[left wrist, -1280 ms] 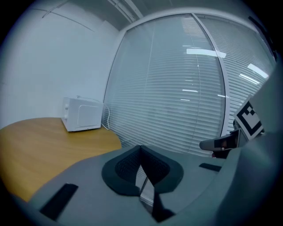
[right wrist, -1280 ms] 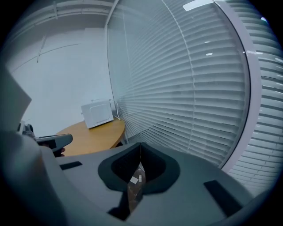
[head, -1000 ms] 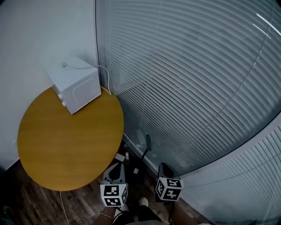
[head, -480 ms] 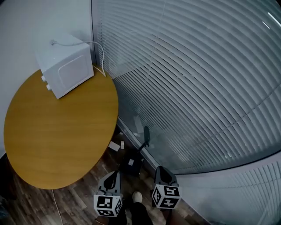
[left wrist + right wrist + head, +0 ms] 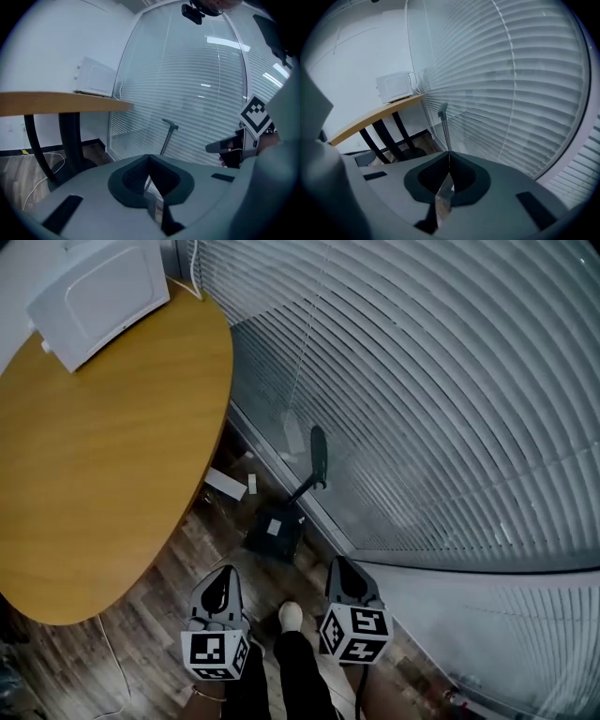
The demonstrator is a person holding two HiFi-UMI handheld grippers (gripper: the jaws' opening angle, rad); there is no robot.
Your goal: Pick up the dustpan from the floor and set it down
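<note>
The dark dustpan (image 5: 275, 531) lies on the wooden floor by the glass wall, its long handle (image 5: 317, 456) standing up against the blinds. That handle also shows in the left gripper view (image 5: 168, 133) and the right gripper view (image 5: 444, 126). My left gripper (image 5: 223, 570) hangs below and left of the pan, shut and empty (image 5: 149, 157). My right gripper (image 5: 337, 562) hangs below and right of the pan, shut too, with nothing in it (image 5: 449, 153). Both are apart from the dustpan and point toward it.
A round wooden table (image 5: 103, 446) with a white appliance (image 5: 94, 287) fills the left. Window blinds (image 5: 422, 381) run along the right. Small white scraps (image 5: 225, 484) lie near the pan. A shoe (image 5: 291, 615) shows between the grippers, and a cable (image 5: 112, 662) trails on the floor.
Both grippers and the head camera have sunk toward the floor. The dustpan now looks larger and sits higher in the view. The jaws have stayed shut.
</note>
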